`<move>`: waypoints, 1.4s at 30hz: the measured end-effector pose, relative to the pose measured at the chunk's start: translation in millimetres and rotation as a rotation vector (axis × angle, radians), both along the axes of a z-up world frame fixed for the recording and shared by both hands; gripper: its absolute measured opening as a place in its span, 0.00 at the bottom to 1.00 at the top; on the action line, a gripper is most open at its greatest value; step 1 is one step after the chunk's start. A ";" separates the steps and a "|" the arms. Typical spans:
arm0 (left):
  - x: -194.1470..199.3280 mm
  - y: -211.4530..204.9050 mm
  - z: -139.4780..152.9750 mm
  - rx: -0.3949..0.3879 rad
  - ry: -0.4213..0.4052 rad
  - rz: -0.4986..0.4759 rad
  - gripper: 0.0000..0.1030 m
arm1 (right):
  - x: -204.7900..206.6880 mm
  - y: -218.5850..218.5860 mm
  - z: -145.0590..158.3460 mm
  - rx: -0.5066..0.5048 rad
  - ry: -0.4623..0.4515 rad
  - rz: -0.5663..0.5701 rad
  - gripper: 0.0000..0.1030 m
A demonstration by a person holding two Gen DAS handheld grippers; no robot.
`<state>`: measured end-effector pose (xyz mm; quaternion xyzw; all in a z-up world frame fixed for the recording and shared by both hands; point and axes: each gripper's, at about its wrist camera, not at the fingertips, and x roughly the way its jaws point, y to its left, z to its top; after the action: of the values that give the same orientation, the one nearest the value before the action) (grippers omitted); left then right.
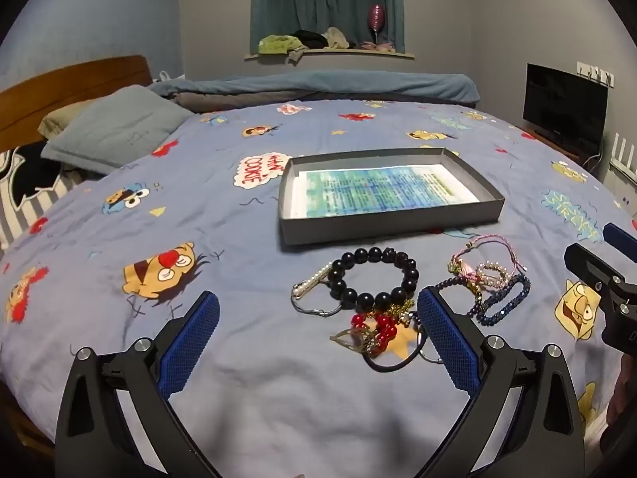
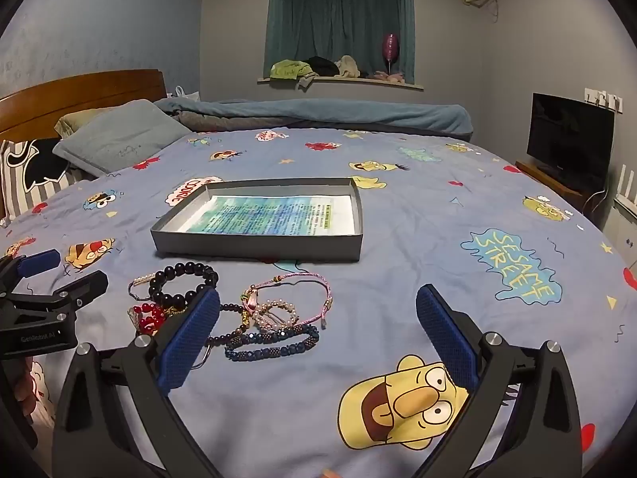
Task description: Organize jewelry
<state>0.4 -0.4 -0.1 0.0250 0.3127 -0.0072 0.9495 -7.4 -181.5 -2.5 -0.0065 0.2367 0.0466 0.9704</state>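
A pile of jewelry lies on the bed in front of a shallow grey box lined with printed paper. It includes a black bead bracelet, red beads, a pink cord bracelet and a dark blue bead bracelet. My left gripper is open and empty, just short of the pile. My right gripper is open and empty, to the right of the pile. Each gripper also shows in the other view.
The bed has a blue cartoon-print cover. Pillows and a wooden headboard are at the far left. A rolled blanket lies at the back. A TV stands at the right.
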 end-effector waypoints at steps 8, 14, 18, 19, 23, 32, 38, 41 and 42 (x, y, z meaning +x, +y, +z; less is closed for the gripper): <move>7.0 -0.4 -0.4 -0.002 0.002 -0.002 0.96 | 1.6 -3.3 -5.2 -0.007 0.015 0.004 0.95; 0.6 -2.8 -0.7 0.003 -0.011 -0.001 0.96 | 3.8 2.1 -2.6 -0.019 0.029 0.001 0.95; 0.6 -2.5 -0.6 0.003 -0.010 -0.002 0.96 | 2.7 1.8 -3.0 -0.019 0.028 0.001 0.95; 0.3 -2.4 -0.8 0.003 -0.011 -0.002 0.96 | 2.9 1.8 -3.1 -0.021 0.029 0.000 0.95; 0.3 -3.0 -1.2 0.006 -0.013 -0.001 0.96 | 3.4 2.1 -2.8 -0.023 0.031 -0.001 0.95; -2.0 -3.5 0.5 0.008 -0.011 -0.001 0.96 | 3.6 2.7 -1.3 -0.023 0.028 -0.003 0.95; -3.4 -3.9 0.3 0.009 -0.009 -0.005 0.96 | 3.0 3.0 -2.3 -0.026 0.029 -0.004 0.95; -4.3 -4.3 0.0 0.010 -0.010 -0.005 0.96 | 2.9 2.9 -2.2 -0.027 0.027 -0.005 0.95; -3.1 -3.9 0.2 0.010 -0.008 -0.005 0.96 | 3.2 3.1 -2.1 -0.026 0.029 -0.003 0.95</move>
<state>-2.7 -4.3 0.1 0.0308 0.3088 -0.0079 0.9506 -4.2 -178.4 -4.6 -0.0180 0.2512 0.0421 0.9669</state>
